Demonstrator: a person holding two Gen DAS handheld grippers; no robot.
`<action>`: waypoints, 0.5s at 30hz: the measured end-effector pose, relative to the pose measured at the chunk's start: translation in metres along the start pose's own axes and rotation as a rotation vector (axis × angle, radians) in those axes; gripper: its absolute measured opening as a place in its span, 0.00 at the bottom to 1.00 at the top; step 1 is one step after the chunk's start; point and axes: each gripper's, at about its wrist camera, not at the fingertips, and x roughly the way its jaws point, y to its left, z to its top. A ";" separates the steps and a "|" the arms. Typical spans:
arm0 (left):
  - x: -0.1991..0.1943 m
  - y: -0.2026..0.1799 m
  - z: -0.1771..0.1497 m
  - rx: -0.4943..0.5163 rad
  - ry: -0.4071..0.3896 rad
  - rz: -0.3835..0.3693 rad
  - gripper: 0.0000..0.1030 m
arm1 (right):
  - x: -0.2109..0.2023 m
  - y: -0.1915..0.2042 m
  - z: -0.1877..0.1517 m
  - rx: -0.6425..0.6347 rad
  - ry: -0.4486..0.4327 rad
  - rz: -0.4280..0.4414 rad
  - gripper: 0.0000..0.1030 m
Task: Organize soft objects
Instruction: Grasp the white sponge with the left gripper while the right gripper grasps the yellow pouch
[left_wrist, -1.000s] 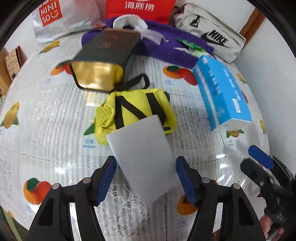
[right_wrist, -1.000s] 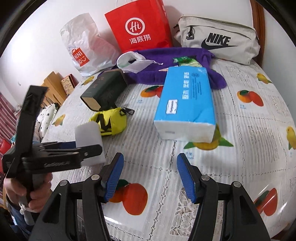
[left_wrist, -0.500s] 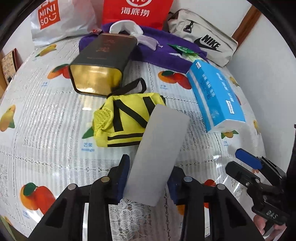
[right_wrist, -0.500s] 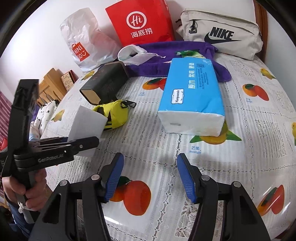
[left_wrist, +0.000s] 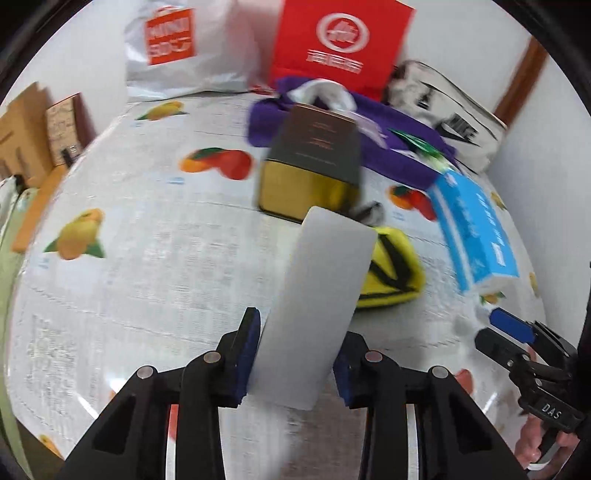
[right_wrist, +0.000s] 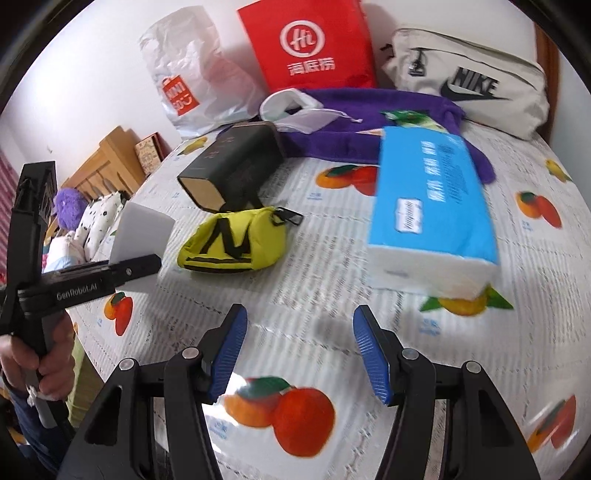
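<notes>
Since half a second ago, my left gripper (left_wrist: 293, 360) has swung toward the left side of the tabletop (left_wrist: 147, 258), so the yellow pouch (left_wrist: 391, 273) now lies to the right of the white foam block (left_wrist: 321, 291) and is partly hidden behind it. Left jaws are pinching this block on its two long sides, and it stands up between them, tilted a little to the right. In the right wrist view the same block (right_wrist: 142, 230) is lifted above the left edge of the tabletop, held by the left gripper (right_wrist: 136, 267).

My right gripper (right_wrist: 299, 350) hovers over the near part of the tabletop, its jaws spread wide with nothing between them. In the left wrist view it (left_wrist: 513, 328) shows at the near right edge.

The yellow pouch (right_wrist: 234, 242) lies near the middle of the tabletop, just in front of the dark box (right_wrist: 232, 166), which lies on its side. The blue tissue pack (right_wrist: 432, 206) lies toward the right side, apart from the pouch. Along the far edge I see a purple cloth (right_wrist: 388, 114), a red paper bag (right_wrist: 306, 44), a white plastic bag (right_wrist: 188, 81) and a grey Nike bag (right_wrist: 469, 81). The left wrist view is blurred.
</notes>
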 end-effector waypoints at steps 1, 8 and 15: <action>0.001 0.006 0.001 -0.009 0.000 0.005 0.33 | 0.004 0.004 0.002 -0.008 0.005 0.000 0.58; 0.007 0.031 0.003 -0.047 0.010 0.006 0.33 | 0.033 0.022 0.023 -0.012 0.010 0.007 0.58; 0.014 0.037 0.004 -0.046 0.029 -0.032 0.34 | 0.059 0.032 0.047 -0.037 -0.013 -0.070 0.57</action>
